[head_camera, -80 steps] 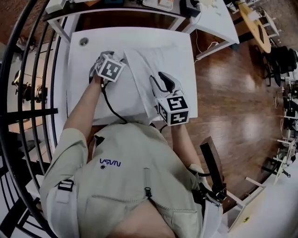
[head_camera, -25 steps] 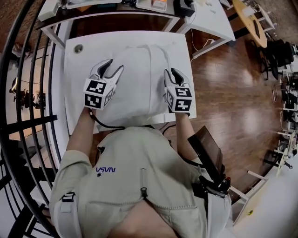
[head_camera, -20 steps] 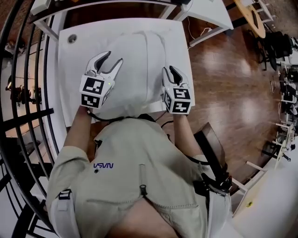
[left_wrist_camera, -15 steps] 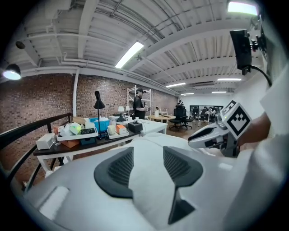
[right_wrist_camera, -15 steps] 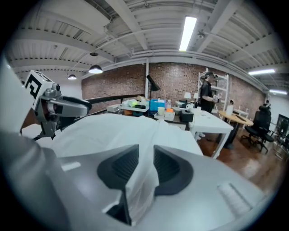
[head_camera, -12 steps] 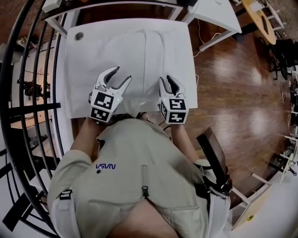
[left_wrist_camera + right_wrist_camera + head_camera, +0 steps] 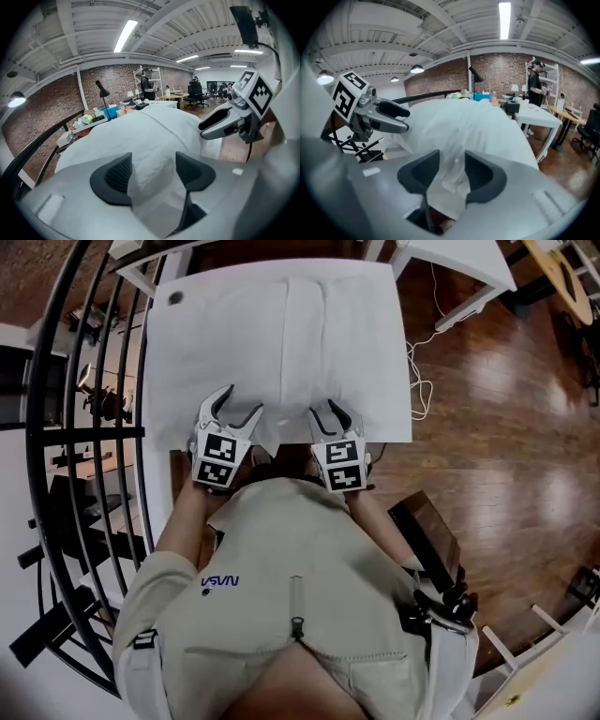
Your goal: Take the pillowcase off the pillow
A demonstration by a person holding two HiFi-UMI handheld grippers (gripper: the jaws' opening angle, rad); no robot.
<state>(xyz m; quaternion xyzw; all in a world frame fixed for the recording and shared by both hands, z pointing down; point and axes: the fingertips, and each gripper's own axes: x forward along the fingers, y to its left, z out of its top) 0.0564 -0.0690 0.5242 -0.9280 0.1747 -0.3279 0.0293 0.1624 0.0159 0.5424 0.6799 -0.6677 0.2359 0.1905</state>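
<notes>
The white pillow in its pillowcase lies flat on the white table. Both grippers are at its near edge, close to my chest. My left gripper stands wide, and its jaws have just been opening. In the left gripper view white cloth bulges between the pads, loose. The jaws of my right gripper have also just been opening. A crumpled bunch of the pillowcase edge sits between its fingers, which stand apart around it.
A black railing runs along the table's left side. Beyond the far right corner stands another white table, with a cable over the wooden floor. A person stands by shelves far off.
Both grippers have come back toward me to the table's near edge and sunk. The pillow, held up a second ago, now lies flat. Both pairs of jaws stand wider.
</notes>
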